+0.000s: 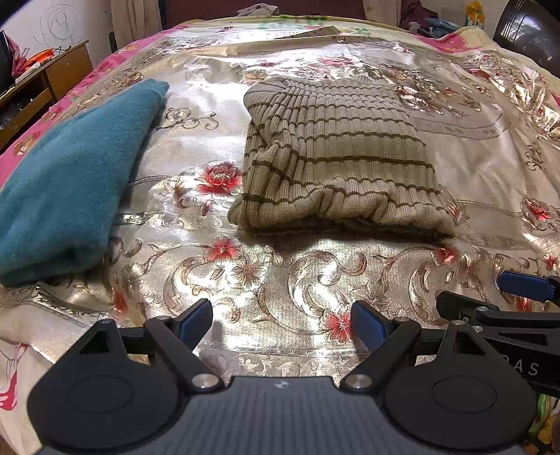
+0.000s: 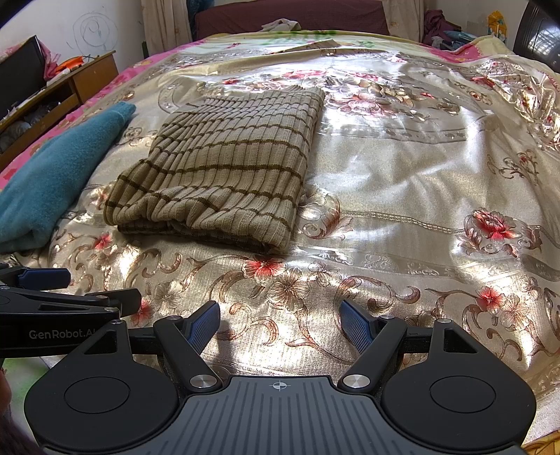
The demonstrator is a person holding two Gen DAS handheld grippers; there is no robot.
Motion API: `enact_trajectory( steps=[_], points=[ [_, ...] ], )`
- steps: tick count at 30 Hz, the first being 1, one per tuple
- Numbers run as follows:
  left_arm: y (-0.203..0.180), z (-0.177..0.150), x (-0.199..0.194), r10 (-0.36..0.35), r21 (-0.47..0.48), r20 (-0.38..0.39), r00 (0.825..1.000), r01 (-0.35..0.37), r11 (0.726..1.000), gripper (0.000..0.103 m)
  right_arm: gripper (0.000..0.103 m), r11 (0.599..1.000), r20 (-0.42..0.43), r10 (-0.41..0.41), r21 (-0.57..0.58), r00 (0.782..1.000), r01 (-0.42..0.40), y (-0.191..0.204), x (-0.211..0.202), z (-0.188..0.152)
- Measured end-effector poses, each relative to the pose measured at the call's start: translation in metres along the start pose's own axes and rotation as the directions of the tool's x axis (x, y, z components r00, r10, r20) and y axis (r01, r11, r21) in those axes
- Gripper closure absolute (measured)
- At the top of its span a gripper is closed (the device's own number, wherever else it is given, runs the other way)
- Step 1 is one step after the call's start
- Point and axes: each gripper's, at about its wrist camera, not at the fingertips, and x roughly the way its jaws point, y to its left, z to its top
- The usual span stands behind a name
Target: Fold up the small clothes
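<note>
A beige ribbed sweater with brown stripes [image 1: 332,157] lies folded into a rectangle on the bed; it also shows in the right wrist view [image 2: 224,168]. A teal garment [image 1: 70,175] lies folded to its left, also seen in the right wrist view [image 2: 56,168]. My left gripper [image 1: 281,322] is open and empty, hovering over the bedspread in front of the sweater. My right gripper [image 2: 280,325] is open and empty, also short of the sweater, beside the left one.
The bed is covered by a shiny gold floral bedspread [image 2: 402,182]. A wooden desk [image 1: 45,80] stands at the left. A dark headboard [image 2: 287,17] and piled clothes [image 2: 444,31] lie beyond the bed. A dark chair [image 1: 528,31] is at the far right.
</note>
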Motion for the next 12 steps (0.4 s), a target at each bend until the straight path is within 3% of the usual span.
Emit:
enact_trajectory(
  steps=[12],
  points=[
    [0.0005, -0.002, 0.0013, -0.004, -0.005, -0.009, 1.0, 0.004, 1.0, 0.013, 0.026, 1.0, -0.001, 0.0, 0.0, 1.0, 0.0, 0.0, 0.0, -0.0002]
  ],
)
